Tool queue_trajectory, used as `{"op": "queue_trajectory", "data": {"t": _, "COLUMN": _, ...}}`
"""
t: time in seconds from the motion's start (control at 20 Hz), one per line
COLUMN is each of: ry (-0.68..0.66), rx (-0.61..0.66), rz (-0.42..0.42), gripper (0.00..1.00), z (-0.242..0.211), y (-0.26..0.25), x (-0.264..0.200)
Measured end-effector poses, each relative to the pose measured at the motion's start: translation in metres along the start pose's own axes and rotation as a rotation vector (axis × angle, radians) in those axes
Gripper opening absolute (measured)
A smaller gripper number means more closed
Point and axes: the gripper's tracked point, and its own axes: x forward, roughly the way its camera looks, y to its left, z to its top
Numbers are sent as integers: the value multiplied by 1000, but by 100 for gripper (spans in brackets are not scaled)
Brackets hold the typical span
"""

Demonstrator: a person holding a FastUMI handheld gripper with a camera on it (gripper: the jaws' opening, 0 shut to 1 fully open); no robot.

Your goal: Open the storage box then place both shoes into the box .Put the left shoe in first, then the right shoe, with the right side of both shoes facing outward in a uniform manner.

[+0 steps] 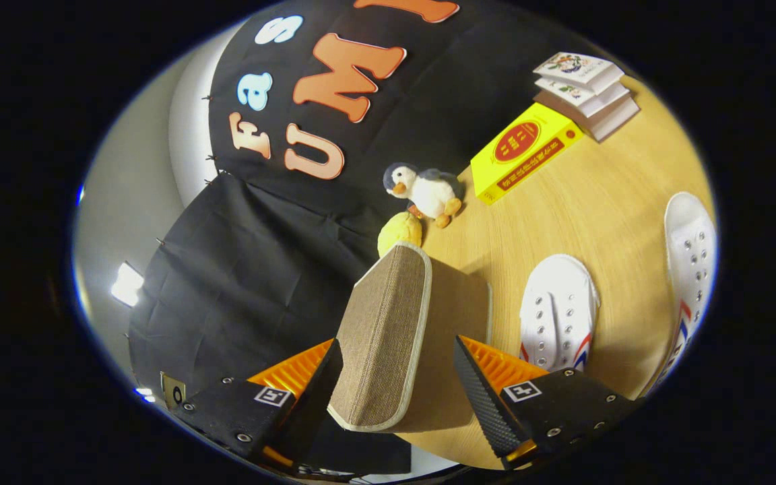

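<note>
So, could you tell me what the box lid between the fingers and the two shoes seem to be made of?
The lid looks like coarse woven fabric, matte, with a paler bound edge. The shoes look like white canvas with metal eyelets. The gripper straddles the lid, fingers apart.

A small plush penguin with grey head, white belly and orange feet (pixel 424 192) stands on the light wooden table (pixel 583 209). Just beside it sits a round yellow plush toy (pixel 399 232). A yellow rectangular box with a red oval emblem (pixel 525 153) lies near a stack of three white booklets (pixel 585 91).
</note>
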Motion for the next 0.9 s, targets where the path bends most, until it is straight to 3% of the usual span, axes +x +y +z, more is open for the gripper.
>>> {"op": "queue_trajectory", "data": {"t": 0.25, "ry": 101, "rx": 100, "rz": 137, "gripper": 98, "z": -18, "y": 13, "x": 22}}
{"op": "queue_trajectory", "data": {"t": 0.55, "ry": 204, "rx": 144, "rz": 195, "gripper": 98, "z": -43, "y": 18, "x": 38}}
{"op": "queue_trajectory", "data": {"t": 0.9, "ry": 137, "rx": 251, "rz": 274, "gripper": 95, "z": -25, "y": 30, "x": 15}}
